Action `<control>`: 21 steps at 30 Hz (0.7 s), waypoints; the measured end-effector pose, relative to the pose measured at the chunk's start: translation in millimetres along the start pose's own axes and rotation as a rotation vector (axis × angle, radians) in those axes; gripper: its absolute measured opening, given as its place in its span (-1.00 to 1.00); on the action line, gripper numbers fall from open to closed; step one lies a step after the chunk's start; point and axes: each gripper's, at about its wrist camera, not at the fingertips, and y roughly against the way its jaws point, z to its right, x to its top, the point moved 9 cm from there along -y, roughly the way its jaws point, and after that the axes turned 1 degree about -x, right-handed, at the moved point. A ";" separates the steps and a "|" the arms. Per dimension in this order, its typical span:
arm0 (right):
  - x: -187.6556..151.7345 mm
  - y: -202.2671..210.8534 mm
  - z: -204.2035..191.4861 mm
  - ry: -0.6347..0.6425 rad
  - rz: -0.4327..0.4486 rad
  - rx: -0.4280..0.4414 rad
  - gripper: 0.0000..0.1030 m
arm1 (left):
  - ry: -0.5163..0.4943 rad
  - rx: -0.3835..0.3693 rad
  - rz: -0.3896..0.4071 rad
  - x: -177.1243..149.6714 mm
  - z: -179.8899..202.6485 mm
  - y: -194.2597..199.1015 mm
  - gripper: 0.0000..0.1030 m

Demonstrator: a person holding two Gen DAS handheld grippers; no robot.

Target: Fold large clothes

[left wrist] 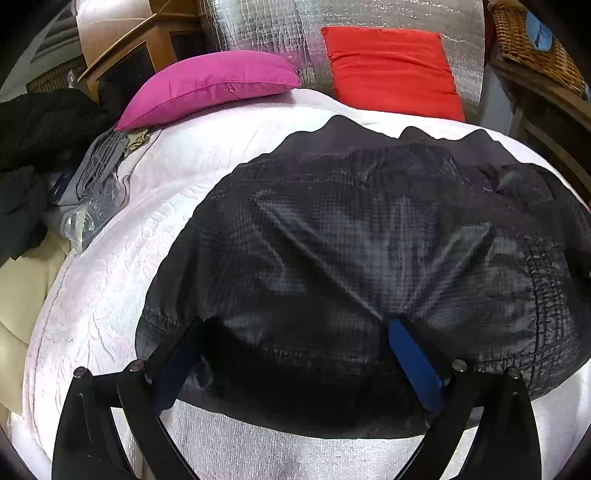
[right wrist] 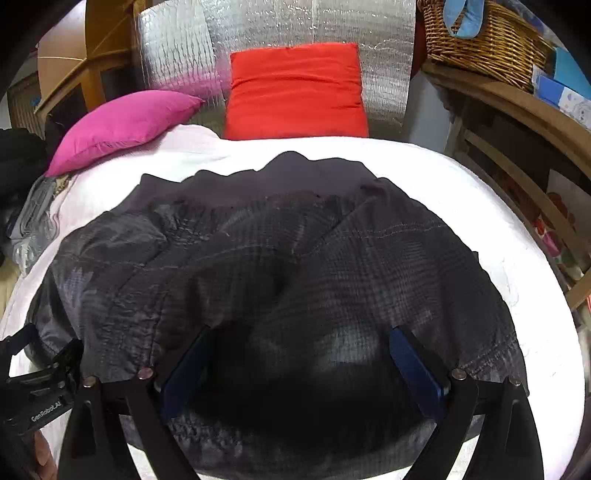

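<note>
Dark grey ripstop jacket [left wrist: 369, 240] lies bunched on white bedspread [left wrist: 110, 288], near bed's front edge, stitched hem toward right. Left gripper [left wrist: 299, 332] over jacket's near edge, jaws spread wide, blue pads either side of fabric, nothing pinched. Right gripper [right wrist: 301, 339] likewise over jacket [right wrist: 295, 266], jaws apart, cloth between fingers but not clamped. Magenta pillow [left wrist: 210, 85] and red cushion [left wrist: 391, 70] at bed's far end against silver foil sheet [right wrist: 277, 26]. Wicker basket [right wrist: 480, 37] on wooden shelf at right.
</note>
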 end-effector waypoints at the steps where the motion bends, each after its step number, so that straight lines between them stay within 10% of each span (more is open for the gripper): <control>1: -0.7 -2.3 0.1 0.001 -0.007 -0.002 0.89 | -0.004 0.002 -0.001 -0.2 -0.1 -1.3 0.98; 21: -11.7 -22.2 -4.2 0.084 -0.017 -0.041 0.91 | 0.036 -0.014 0.021 7.4 -6.2 11.6 1.00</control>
